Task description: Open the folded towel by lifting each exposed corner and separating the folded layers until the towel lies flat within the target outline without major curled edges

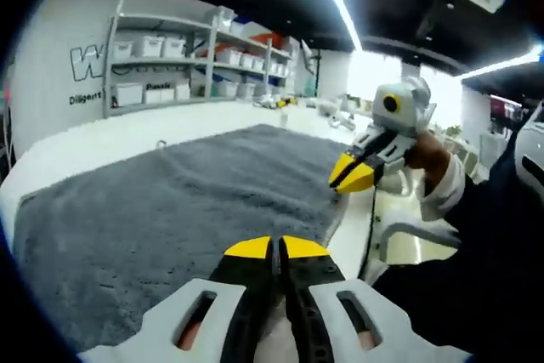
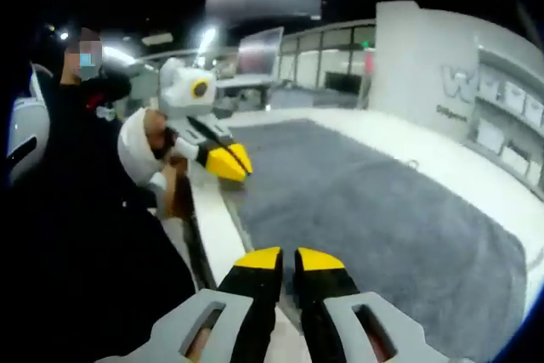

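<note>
Left gripper view looks along the left gripper [image 1: 274, 248], whose yellow-tipped fingers [image 1: 247, 249] are pressed together with nothing between them, hovering over the near edge of the towel [image 1: 170, 201]. That grey towel lies spread out and flat on the white desk [image 1: 93, 142] — no folds showing on the visible part. The right gripper [image 1: 353, 178] hangs just beside the towel's far side edge, held by a hand [image 1: 429, 159] (white cuff, dark sleeve); its fingers look closed and empty. Beyond the towel stands a shelf [image 1: 183, 61] of white bins against the wall.

In the right gripper view, the right gripper's [image 2: 287, 259] fingers [image 2: 319, 259] stand slightly apart over the towel's [image 2: 374, 210] edge — nothing gripped.
</note>
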